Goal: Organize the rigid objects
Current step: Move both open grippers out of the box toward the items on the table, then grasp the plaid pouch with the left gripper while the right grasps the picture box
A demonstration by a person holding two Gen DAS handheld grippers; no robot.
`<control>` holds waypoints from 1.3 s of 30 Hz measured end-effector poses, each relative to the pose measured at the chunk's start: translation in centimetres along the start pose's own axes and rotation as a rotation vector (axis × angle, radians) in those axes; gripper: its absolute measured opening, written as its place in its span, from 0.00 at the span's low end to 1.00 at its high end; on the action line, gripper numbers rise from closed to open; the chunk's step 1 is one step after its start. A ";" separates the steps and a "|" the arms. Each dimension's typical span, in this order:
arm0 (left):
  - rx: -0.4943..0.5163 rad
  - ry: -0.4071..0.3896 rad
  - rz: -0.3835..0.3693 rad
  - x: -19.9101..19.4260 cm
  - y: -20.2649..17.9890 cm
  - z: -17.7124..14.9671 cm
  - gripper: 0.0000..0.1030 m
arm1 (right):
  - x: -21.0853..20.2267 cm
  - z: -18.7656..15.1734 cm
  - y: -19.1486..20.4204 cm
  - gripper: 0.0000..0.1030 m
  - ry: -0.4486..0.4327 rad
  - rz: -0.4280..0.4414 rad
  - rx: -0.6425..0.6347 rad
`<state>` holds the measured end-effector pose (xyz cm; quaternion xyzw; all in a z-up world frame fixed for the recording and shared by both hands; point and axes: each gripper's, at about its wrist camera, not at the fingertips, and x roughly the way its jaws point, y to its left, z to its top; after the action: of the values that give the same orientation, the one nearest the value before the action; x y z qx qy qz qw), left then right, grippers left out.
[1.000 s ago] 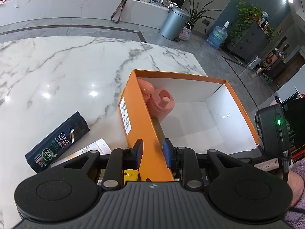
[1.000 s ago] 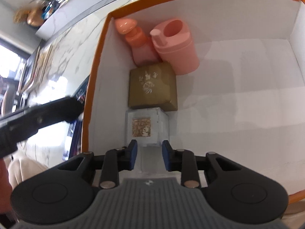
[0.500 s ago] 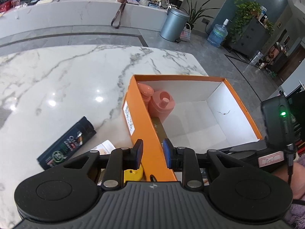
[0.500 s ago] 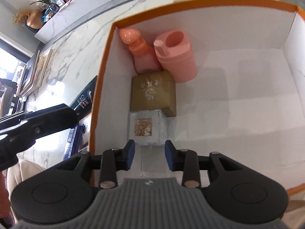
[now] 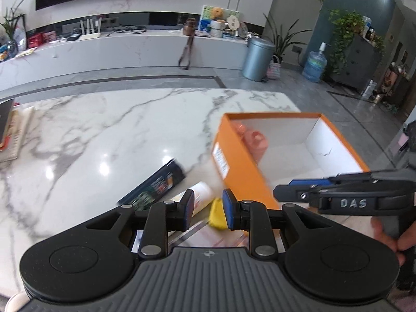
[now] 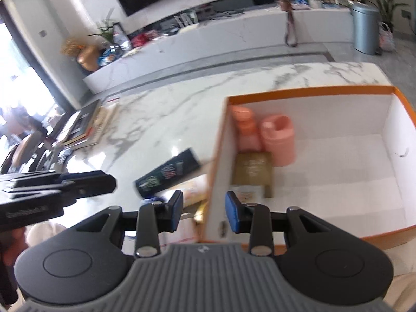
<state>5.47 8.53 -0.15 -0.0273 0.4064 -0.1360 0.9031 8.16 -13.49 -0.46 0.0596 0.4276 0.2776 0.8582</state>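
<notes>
An orange box [image 5: 241, 166] with a white inside stands on the marble table [image 5: 104, 130]. Along the left wall of the orange box [image 6: 400, 231] lie a pink bottle [image 6: 245, 130], a pink cup [image 6: 279, 140], a gold carton [image 6: 253, 169] and a small clear case [image 6: 247, 195]. Left of the box a dark shampoo bottle [image 5: 156, 184], a white tube [image 5: 197, 197] and a yellow item [image 5: 217, 214] lie on the table. My left gripper [image 5: 208, 209] hovers open above the tube and yellow item, holding nothing. My right gripper [image 6: 204, 208] hangs open above the box's near left corner, also empty.
A stack of books [image 6: 85, 127] sits at the table's far left edge. Each gripper shows in the other's view: the right gripper [image 5: 283, 189] above the box, the left gripper [image 6: 109, 182] over the table. A low marble counter [image 5: 130, 52] runs behind.
Both grippers rose and drew back from the box. The right jaws widened and left the clear case lying inside. The left gripper swung left off the box wall toward the tube.
</notes>
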 end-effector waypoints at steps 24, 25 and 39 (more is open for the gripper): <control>0.092 0.213 -0.054 3.6 3.8 -5.6 0.59 | 5.6 -6.1 5.0 0.46 0.236 -0.102 -0.024; 0.114 0.218 -0.063 3.9 3.4 -5.7 0.59 | 5.5 -6.4 4.3 0.49 0.246 -0.124 0.020; 0.263 0.316 -0.212 7.5 0.8 -6.7 0.48 | 7.4 -7.6 1.4 0.64 0.305 -0.188 0.289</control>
<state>5.40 7.67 -10.19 0.0695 0.5163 -0.2846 0.8047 5.27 -9.50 -9.94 0.0994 0.5912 0.1382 0.7884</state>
